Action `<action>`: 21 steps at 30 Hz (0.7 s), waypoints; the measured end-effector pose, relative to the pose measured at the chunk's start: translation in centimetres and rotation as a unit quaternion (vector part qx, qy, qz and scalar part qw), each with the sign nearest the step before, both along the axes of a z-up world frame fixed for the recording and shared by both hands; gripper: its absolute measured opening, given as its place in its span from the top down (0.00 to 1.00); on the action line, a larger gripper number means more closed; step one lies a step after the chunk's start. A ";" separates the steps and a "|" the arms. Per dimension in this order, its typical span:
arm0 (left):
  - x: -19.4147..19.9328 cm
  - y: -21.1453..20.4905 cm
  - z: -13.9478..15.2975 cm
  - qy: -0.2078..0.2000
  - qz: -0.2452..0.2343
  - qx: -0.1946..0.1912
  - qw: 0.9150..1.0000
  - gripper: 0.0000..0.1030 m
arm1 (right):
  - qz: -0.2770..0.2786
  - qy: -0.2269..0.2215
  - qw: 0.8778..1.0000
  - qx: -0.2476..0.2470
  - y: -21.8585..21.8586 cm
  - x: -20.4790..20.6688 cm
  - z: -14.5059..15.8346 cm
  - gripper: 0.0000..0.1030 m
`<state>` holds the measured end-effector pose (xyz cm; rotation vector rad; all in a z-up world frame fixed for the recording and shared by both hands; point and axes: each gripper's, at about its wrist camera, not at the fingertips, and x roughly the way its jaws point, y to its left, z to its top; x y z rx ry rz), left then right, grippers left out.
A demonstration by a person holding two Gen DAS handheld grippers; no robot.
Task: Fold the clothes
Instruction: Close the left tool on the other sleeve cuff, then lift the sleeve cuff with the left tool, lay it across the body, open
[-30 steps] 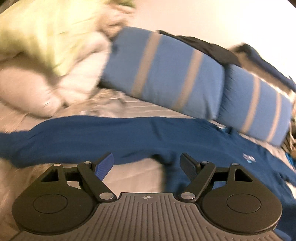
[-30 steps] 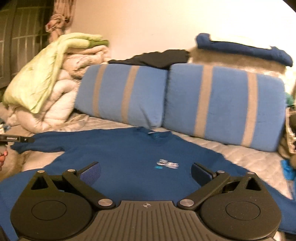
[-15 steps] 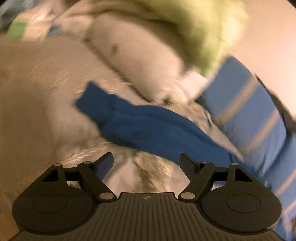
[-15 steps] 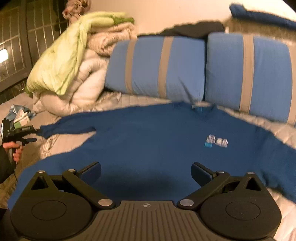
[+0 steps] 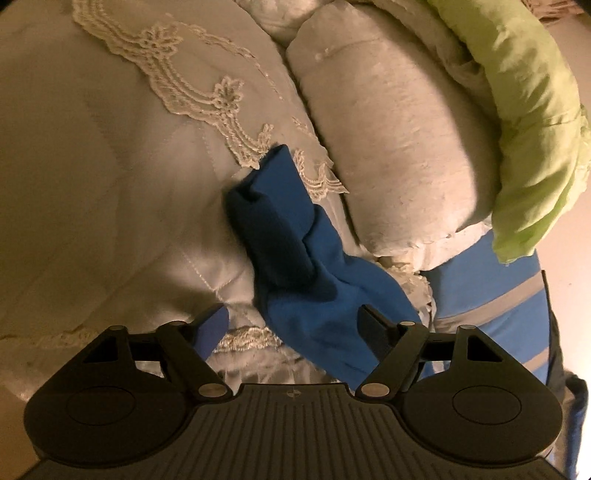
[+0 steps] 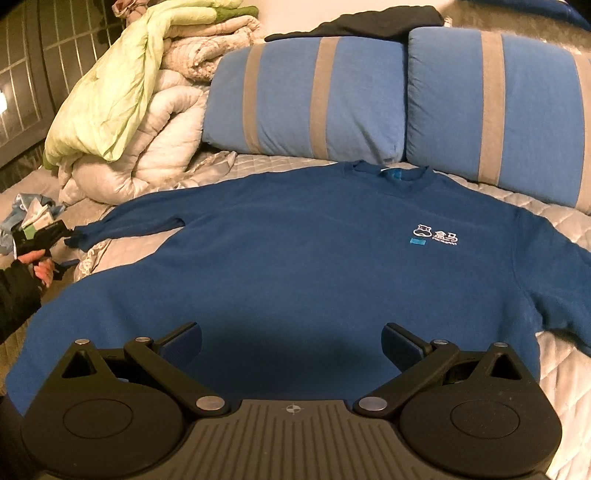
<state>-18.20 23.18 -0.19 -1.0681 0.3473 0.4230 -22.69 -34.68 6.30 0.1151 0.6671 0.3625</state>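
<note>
I see the blue sweatshirt (image 6: pixel 314 266) lying flat and face up on the bed (image 6: pixel 561 221), its collar toward the two blue striped pillows (image 6: pixel 388 99) and a small white logo on the chest. My right gripper (image 6: pixel 291 341) hangs over the lower hem of the sweatshirt; its jaws are spread wide and nothing is between them, the pads do not touch the cloth.

My left gripper (image 5: pixel 293 326) is at the end of the sleeve (image 5: pixel 295 266). This sleeve is stretched out to the side on the quilted, lace-edged bedcover (image 5: pixel 110 166), and its cuff is folded and a little crumpled. The jaws of the left gripper are closing now. The sleeve cloth lies between them, nearer to the right finger, but the pads do not press on it yet.

In the right wrist view I see the left hand (image 6: pixel 35 264) in a dark sleeve, holding this gripper beside the cuff.

Beside the sleeve lies a rolled white duvet (image 5: pixel 399 155) with a light green blanket (image 5: pixel 532 122) on top of it. A dark garment (image 6: pixel 362 24) lies on top of the pillows.
</note>
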 end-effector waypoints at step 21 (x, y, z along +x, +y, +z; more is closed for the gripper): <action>4.2 -3.5 12.5 0.054 -0.050 0.225 0.972 0.93 | -0.008 0.003 1.000 0.025 -0.5 0.3 -0.7 0.00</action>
